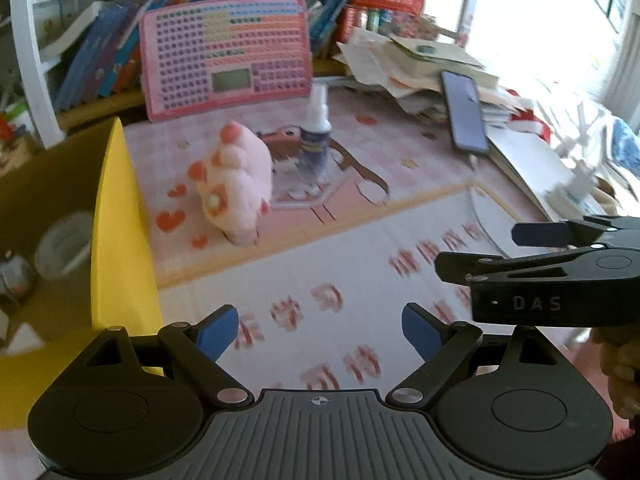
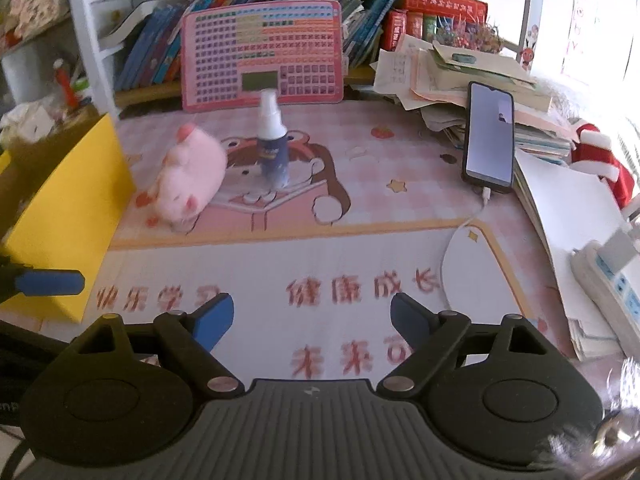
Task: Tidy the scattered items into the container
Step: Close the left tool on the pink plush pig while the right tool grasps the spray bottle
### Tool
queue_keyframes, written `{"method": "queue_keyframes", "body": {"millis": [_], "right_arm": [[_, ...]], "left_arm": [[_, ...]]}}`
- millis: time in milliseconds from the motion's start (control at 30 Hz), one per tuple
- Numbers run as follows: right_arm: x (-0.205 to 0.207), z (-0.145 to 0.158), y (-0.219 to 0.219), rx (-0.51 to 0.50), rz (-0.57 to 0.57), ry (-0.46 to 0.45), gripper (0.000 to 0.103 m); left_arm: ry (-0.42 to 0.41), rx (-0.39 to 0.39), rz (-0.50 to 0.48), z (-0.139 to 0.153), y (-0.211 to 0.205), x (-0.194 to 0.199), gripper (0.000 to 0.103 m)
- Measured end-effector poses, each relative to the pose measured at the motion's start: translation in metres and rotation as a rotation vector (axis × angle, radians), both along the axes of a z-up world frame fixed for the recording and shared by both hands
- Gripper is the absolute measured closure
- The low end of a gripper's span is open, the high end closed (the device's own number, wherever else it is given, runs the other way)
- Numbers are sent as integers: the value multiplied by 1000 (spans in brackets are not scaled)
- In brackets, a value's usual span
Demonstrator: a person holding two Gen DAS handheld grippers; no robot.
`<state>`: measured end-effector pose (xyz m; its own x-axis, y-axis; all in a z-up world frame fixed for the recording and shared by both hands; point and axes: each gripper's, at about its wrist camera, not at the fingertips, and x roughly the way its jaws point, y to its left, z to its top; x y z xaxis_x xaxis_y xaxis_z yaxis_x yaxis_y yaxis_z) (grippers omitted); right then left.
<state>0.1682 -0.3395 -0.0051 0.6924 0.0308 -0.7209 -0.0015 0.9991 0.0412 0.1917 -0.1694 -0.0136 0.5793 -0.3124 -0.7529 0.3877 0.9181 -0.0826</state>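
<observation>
With a few things already lying in the yellow box (image 1: 120, 240), the pink plush pig (image 2: 188, 180) and spray bottle (image 2: 272, 140) are still waiting on the tabletop (image 2: 360, 248), both the left gripper (image 1: 320, 330) and right gripper (image 2: 312, 318) gaping empty.

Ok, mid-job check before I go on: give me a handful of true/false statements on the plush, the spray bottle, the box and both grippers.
1. The pink plush pig lies on the desk mat. True.
2. The spray bottle lies on its side. False: it stands upright.
3. The left gripper holds the plush. False: its jaws are open and empty.
4. The yellow box sits left of the plush. True.
5. The right gripper is open, nothing between its fingers. True.
</observation>
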Motion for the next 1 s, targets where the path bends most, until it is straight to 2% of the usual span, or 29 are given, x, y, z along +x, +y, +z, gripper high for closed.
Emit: {"method": "queue_keyframes", "body": {"millis": [67,233,500,767,1000], "right_arm": [[14,0,-6,15,17,-9,19],[56,-2,-15,54,76,-24,32],[127,-4,-2,43,220,-67,33],[183,-19,10,24,298,-56,35],[212,-32,10,38,334,-17,45]], "left_arm": [[-1,16,25,1,-4,12,12],[-33,81,94,3,-12,40,14],[-66,154,203,-4,-18,82,15],[-45,155,288,-17,-22,120,15],[-7,169,339,-27,-25,155,15]]}}
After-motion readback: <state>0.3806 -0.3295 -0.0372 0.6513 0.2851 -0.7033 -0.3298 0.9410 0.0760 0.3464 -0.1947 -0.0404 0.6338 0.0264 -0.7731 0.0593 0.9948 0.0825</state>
